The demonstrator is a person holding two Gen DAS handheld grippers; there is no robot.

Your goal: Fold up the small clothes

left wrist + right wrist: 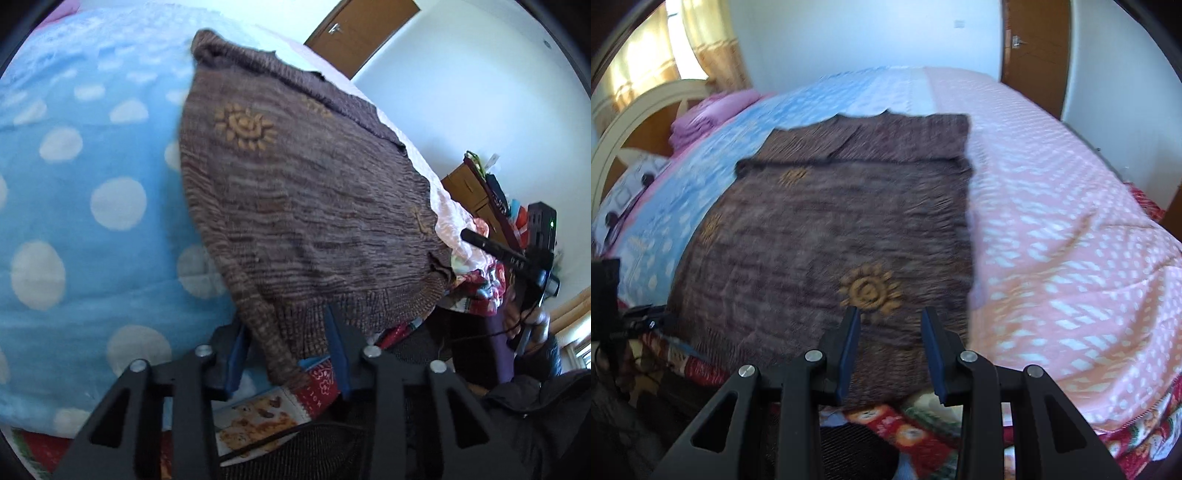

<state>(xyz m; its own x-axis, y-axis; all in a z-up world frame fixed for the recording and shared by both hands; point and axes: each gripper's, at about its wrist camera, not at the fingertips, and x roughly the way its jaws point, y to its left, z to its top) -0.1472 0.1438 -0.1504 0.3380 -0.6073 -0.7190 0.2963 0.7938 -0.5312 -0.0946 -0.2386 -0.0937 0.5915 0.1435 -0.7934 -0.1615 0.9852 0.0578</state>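
A brown knitted sweater (314,192) with yellow sun motifs lies spread flat on the bed, ribbed hem nearest me. In the left wrist view my left gripper (288,347) has its blue pads (240,354) closed against a hanging corner of the hem, which fills the gap between them. Seen from the right wrist, the sweater (831,229) stretches away with its collar at the far end. My right gripper (891,332) sits at the near hem beside the right edge, with knit filling the space between its pads. The right gripper's body (535,251) shows by the sweater's other hem corner.
The bed carries a blue polka-dot blanket (74,221) on one side and a pink patterned one (1052,221) on the other. A red patterned sheet (916,435) hangs at the near edge. A cream headboard (628,122), purple folded cloth (701,114) and a brown door (1034,55) stand beyond.
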